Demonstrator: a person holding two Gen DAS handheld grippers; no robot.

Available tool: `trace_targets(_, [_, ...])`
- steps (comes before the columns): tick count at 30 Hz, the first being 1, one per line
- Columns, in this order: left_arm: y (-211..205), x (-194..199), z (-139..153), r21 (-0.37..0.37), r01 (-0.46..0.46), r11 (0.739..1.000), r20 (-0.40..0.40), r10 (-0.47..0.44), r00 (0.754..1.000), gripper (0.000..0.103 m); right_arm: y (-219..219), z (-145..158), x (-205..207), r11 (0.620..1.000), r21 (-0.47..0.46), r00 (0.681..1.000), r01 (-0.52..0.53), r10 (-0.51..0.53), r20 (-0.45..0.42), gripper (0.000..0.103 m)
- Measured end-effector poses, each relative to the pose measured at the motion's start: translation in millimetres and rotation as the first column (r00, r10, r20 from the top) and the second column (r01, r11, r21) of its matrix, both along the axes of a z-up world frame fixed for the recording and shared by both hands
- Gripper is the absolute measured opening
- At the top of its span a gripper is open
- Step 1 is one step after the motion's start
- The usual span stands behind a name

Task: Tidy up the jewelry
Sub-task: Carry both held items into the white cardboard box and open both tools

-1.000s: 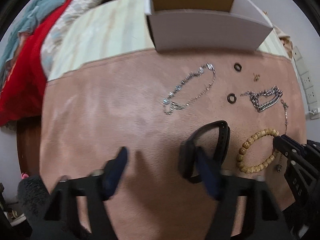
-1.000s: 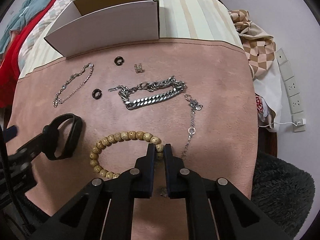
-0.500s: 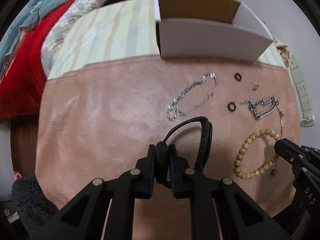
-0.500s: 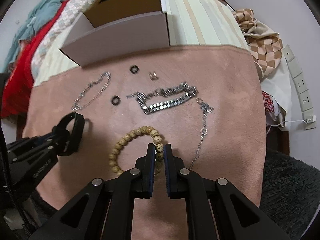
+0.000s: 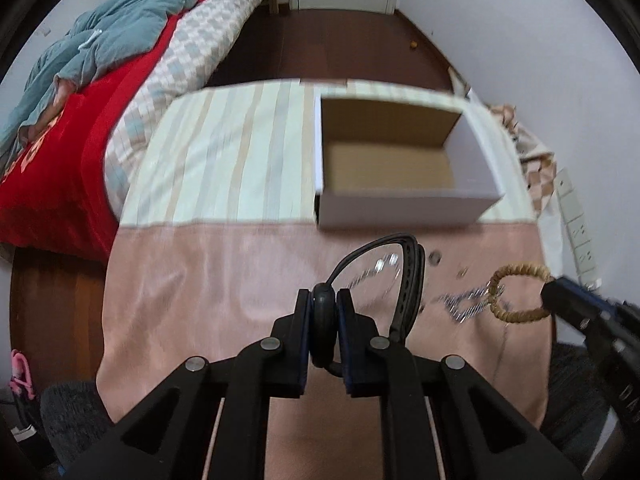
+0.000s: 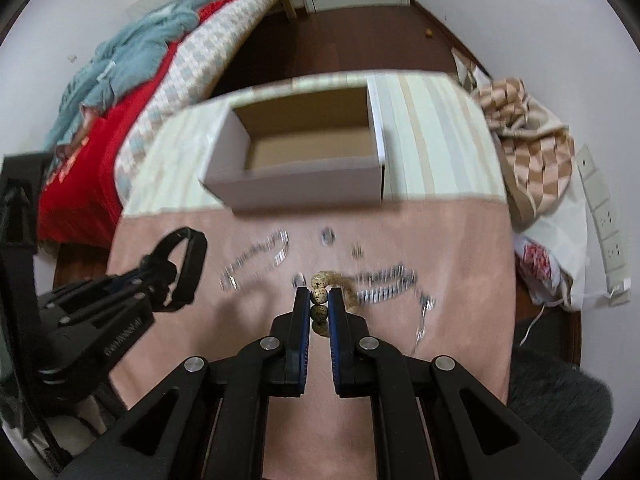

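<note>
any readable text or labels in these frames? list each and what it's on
"DA": white letters on the right gripper's body, cut off at the frame edge.
White lettering on the left gripper's body: too blurred to read.
Pale lettering on the red blanket: too distorted to read.
White box: no text visible.

A pink suede-like cloth (image 6: 440, 360) covered the near part of the tabletop, meeting a pale striped cloth (image 6: 432, 136) that covered the far part. An open white cardboard box (image 6: 304, 184) with a brown interior sat on the striped cloth, its front wall at the seam between the two cloths. On the pink cloth, motion-blurred, lay a thin silver chain (image 6: 256, 260), a heavier silver link chain (image 6: 384, 284), another fine chain (image 6: 422, 320) to its right, two small dark rings (image 6: 328, 236), and a tiny metal piece (image 6: 357, 251), all apart from the box.
</note>
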State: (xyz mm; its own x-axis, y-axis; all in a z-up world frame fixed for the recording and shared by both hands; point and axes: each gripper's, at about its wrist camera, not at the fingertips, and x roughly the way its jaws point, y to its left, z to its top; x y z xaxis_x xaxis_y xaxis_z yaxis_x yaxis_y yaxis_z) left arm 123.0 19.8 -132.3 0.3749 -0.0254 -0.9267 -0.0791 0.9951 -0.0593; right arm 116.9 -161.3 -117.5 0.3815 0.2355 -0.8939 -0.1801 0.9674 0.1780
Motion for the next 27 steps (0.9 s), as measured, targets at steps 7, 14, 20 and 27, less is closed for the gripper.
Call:
trace_targets(7, [6, 47, 19, 0.008, 0.001, 1.0, 0.06, -0.001, 0.998, 0.01, 3, 56, 54, 1.0, 0.013, 0.994, -0.009, 0.007, 0.11, 0.009])
trace_targets(14, [10, 102, 8, 0.013, 0.005, 1.0, 0.048, -0.006, 0.999, 0.01, 12, 46, 124, 1.0, 0.008, 0.995, -0.018, 0.017, 0.095, 0.009])
trace_targets(20, [8, 135, -15, -0.018, 0.027, 0.999, -0.004, -0.027, 1.0, 0.01, 13, 2, 166, 0.999, 0.039, 1.0, -0.031, 0.031, 0.003, 0.009])
trace_targets(27, [3, 153, -32, -0.067, 0.035, 0.997, -0.075, -0.04, 0.996, 0.016, 16, -25, 182, 0.995, 0.072, 0.996, -0.063, 0.068, -0.064, 0.009])
